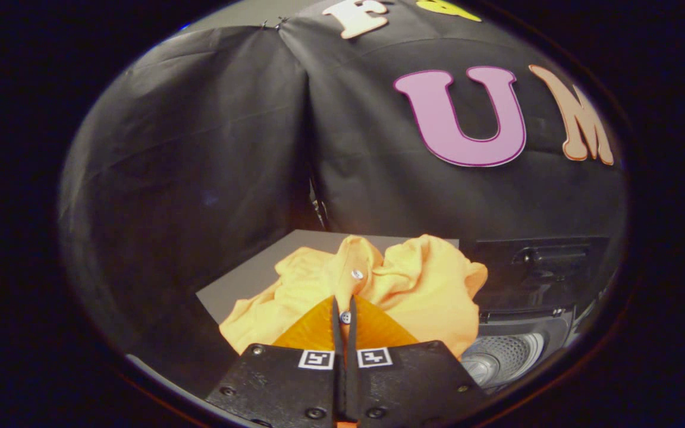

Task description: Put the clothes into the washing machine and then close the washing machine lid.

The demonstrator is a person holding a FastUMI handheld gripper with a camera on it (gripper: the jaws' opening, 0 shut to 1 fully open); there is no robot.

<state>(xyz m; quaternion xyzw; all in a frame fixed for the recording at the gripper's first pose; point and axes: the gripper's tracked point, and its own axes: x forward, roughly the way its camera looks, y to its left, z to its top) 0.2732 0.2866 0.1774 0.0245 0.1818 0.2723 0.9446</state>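
No words, numbers or brand names can be read here. The nearest thing to a sign is a pair of small square black-and-white code markers (316, 359), patterned blocks rather than letters, one at the base of each finger of the gripper (343, 309). The fingers are pressed together on a fold of the shirt (426, 285), which carries no print or tag. The washer (515, 351) beside it shows no legible label.
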